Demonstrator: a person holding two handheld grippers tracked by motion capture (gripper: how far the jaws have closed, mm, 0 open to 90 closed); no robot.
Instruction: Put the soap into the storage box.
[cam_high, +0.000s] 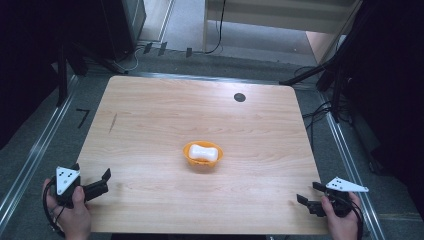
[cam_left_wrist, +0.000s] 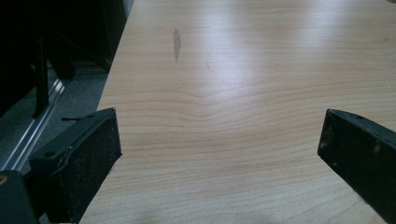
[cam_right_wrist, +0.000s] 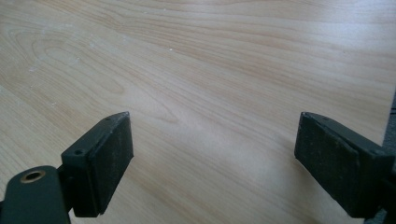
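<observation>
At table's near corners: left gripper (cam_high: 102, 181) jaws wide apart, empty; right gripper (cam_high: 306, 195) jaws likewise wide, empty.

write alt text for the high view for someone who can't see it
An orange bowl holding a white, peanut-shaped object sits near the middle of a light wooden table. At the near corners, a person's hands hold two black grippers, the left gripper and the right gripper, both open and empty, apart from the bowl.
</observation>
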